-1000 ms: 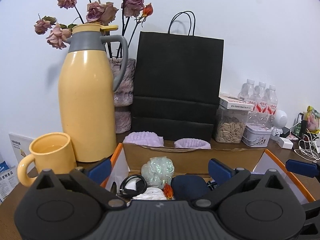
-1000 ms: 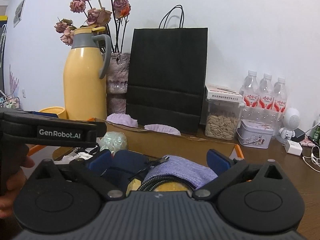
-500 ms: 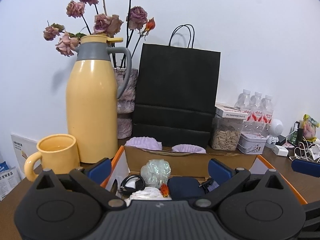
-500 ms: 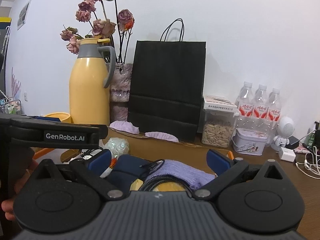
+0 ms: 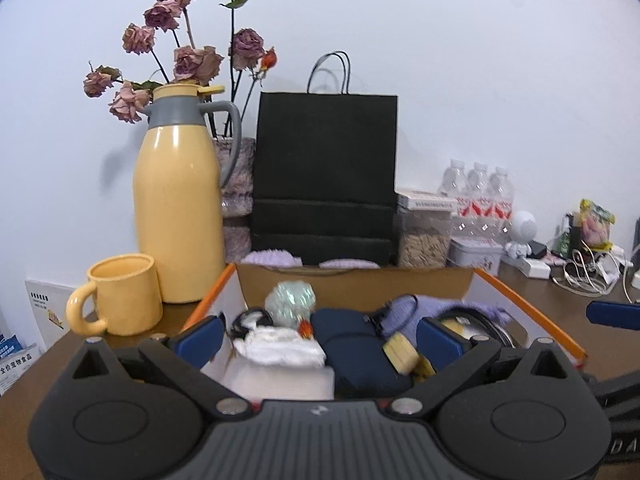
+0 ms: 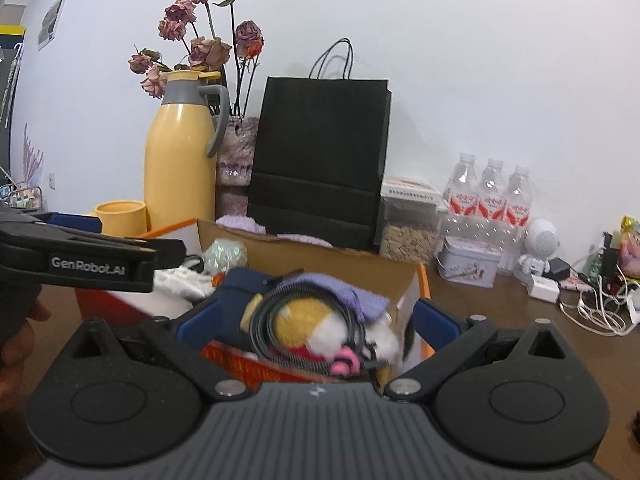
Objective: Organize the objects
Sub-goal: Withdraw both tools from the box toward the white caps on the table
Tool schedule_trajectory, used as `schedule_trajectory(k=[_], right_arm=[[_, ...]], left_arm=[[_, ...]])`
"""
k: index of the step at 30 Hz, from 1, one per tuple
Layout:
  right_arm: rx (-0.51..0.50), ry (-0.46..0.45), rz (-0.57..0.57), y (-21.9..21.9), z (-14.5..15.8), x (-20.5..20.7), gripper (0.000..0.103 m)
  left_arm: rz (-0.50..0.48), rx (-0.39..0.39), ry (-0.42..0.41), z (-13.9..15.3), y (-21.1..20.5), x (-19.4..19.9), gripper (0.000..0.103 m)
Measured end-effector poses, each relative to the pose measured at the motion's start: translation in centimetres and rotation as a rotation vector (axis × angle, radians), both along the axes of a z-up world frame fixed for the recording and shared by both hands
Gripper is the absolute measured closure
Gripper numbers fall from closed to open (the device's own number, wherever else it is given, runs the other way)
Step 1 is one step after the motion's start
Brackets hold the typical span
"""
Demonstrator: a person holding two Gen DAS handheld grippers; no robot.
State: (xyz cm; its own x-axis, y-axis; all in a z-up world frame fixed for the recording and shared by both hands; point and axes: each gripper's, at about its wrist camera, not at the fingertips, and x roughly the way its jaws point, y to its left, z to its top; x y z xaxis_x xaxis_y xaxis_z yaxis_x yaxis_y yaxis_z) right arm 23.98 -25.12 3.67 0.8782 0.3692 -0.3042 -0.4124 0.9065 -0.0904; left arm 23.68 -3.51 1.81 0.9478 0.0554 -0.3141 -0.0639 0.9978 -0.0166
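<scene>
A box [image 5: 352,280] sits on the counter [image 5: 532,292], filled with small things: a crinkled ball [image 5: 290,298] toward its back left, a folded cloth [image 5: 280,346] before that, a pouch [image 5: 352,344] to the cloth's right, and a coiled cable [image 6: 304,320] around a plush toy [image 6: 312,328] at the right end. Left of the box stand a mug [image 5: 120,294] and, behind it, a jug [image 5: 178,208]. A paper bag [image 5: 326,176] stands behind the box, with a vase of flowers [image 5: 236,184] between jug and bag. Right of the bag are a jar [image 5: 424,232], a tin [image 5: 474,254] and three bottles [image 5: 478,196] behind them.
</scene>
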Motion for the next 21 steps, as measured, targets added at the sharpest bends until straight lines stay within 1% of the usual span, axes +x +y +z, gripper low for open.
schedule_trajectory(k=[5, 13, 17, 21], right_arm=[[-0.003, 0.04, -0.026, -1.9, -1.1, -1.0, 0.0], [-0.036, 0.122, -0.041, -5.0, -2.8, -1.8, 0.0], [-0.045, 0.204, -0.064, -6.4, -3.8, -0.8, 0.0], [-0.063, 0.269, -0.087, -6.9, -4.6, 0.4, 0.0]], left_arm=[[-0.007, 0.01, 0.042, -1.2, -1.1, -1.5, 0.0], [-0.012, -0.011, 0.142, -2.8, -2.4, -2.4, 0.0], [-0.017, -0.024, 0.186, -3.4, -2.9, -2.4, 0.0], [-0.024, -0.019, 0.217, -3.8, -3.6, -2.2, 0.0]])
